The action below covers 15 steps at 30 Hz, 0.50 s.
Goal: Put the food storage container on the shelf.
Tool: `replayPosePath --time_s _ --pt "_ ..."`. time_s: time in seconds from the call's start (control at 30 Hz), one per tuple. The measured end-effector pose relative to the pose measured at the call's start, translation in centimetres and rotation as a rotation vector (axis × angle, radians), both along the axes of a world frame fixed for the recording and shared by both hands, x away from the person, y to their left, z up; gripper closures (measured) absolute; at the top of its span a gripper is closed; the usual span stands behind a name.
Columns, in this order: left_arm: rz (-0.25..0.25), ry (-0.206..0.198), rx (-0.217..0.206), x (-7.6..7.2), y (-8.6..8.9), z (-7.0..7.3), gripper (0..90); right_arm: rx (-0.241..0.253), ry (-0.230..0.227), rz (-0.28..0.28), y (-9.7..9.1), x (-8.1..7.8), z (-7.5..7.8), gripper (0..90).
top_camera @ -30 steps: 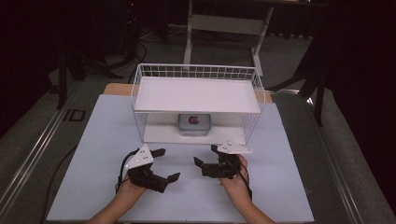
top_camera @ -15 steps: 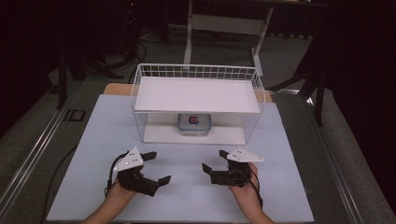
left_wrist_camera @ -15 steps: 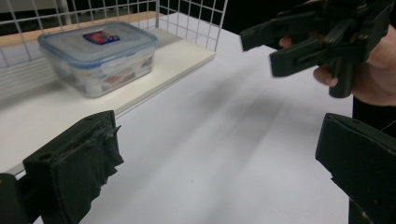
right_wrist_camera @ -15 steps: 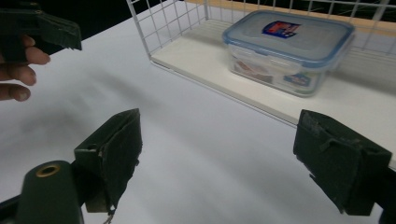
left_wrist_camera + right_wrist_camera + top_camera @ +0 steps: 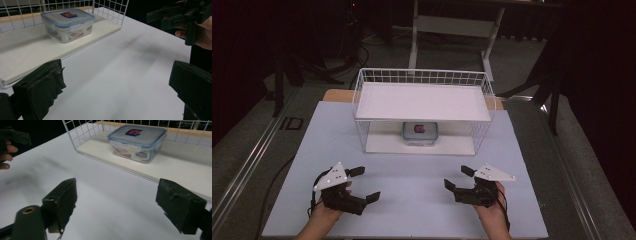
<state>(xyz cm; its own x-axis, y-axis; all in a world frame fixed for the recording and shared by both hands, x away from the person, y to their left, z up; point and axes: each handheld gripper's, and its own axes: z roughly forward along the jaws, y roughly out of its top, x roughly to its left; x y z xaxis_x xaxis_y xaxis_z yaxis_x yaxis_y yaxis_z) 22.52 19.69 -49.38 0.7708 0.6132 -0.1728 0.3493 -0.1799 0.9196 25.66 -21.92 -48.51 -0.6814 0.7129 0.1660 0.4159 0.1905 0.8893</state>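
Clear plastic box [image 5: 420, 133] sits mid lower shelf of rack [image 5: 362, 87]. My left gripper [image 5: 362, 184] and right gripper [image 5: 457, 178] are wide open, empty, near the table's [image 5: 412, 210] front edge. I'd go in low, level, under the upper shelf.

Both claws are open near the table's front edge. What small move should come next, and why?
Probably bring the right claw forward toward the lidded plastic container on the lower board of the wire shelf rack. Both it and the left claw are empty, well short of the container, with bare table between.

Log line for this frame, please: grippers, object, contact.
left gripper: open, empty | right gripper: open, empty | container: lid on, lower shelf of wire rack | contact: none
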Motion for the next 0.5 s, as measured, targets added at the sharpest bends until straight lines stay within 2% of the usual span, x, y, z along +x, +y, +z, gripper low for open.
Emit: replayPosePath --time_s 0.13,0.37,0.5 --pt "0.014 -0.002 -0.008 -0.4 0.5 -0.1 0.5 -0.002 0.009 -0.016 -1.4 -0.4 -0.1 18.0" --pt "0.042 0.002 -0.025 -0.7 1.3 -0.5 0.5 -0.003 0.021 -0.034 -2.6 -0.9 -0.5 17.8" --pt "0.06 0.003 -0.026 -0.9 1.6 -1.1 0.6 -0.018 0.003 -0.038 -3.0 -1.1 -0.8 17.8"
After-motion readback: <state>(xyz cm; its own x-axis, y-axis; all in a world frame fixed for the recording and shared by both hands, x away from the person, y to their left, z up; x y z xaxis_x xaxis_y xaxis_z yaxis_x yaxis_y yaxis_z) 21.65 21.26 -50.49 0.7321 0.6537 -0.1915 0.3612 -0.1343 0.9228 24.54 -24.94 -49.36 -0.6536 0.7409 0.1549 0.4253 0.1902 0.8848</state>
